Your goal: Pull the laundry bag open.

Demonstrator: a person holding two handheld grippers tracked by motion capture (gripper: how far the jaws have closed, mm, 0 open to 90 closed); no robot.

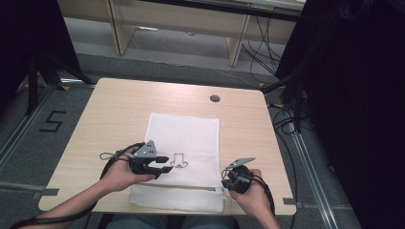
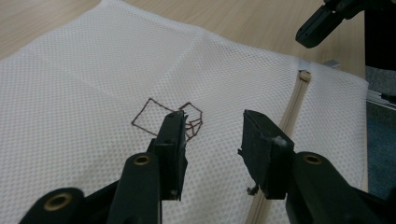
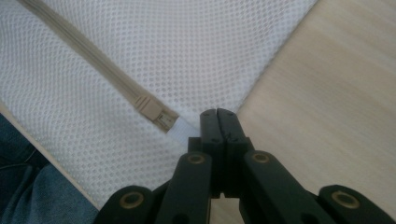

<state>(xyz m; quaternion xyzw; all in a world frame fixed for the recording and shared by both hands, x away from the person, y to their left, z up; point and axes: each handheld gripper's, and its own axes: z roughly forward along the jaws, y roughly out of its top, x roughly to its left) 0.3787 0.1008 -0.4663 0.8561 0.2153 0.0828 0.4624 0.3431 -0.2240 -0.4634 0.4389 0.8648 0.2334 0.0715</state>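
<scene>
So there's a white mesh bag (image 1: 184, 143) lying flat on the near half of the wooden table (image 1: 114, 114), its near edge right at the table's front edge; a beige zipper (image 3: 93, 70) runs across close to that edge. The right gripper (image 3: 218, 116) has its jaws squeezed fully together at the bag's corner, right by the zipper's end; whether they've actually pinched the white tab (image 3: 180, 130) there is hard to tell, the tips cover it. The left gripper (image 2: 212, 140) hovers over the mesh with jaws partway apart, nothing between them; one jaw hides part of a small brown line drawing (image 2: 163, 114). The table has a round cable hole (image 1: 215, 98); grey floor around it, with a painted 5 (image 1: 51, 121) and loose cables (image 1: 286, 124).
</scene>
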